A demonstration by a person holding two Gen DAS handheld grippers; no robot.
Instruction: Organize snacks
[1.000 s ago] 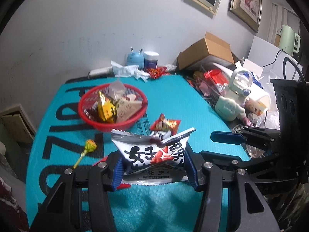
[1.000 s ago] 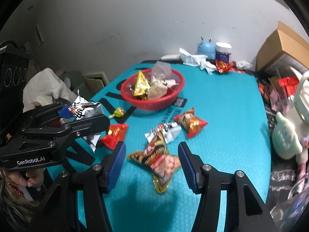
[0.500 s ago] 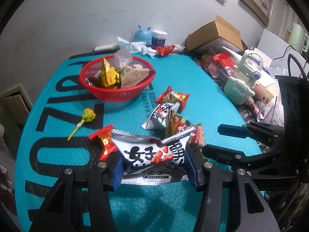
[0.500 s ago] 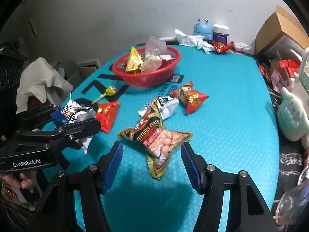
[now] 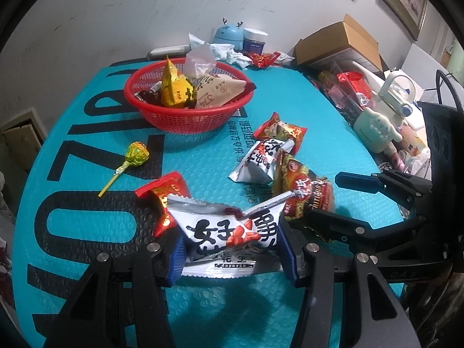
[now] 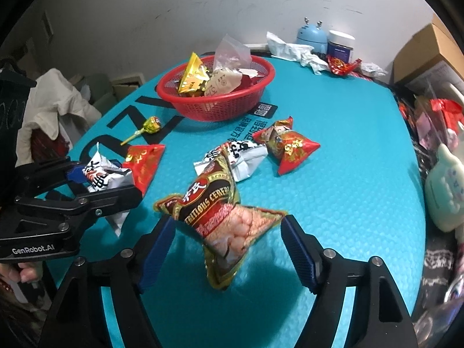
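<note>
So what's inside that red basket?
The red basket holds a gold packet, a tan packet and a clear bag. Anything beneath them is covered.

A white peanut packet (image 5: 232, 232) sits pinched upright above the teal mat. A brown cereal packet (image 6: 223, 217) lies flat, near other loose packets. The red basket (image 6: 220, 107) holds several snacks.
</note>
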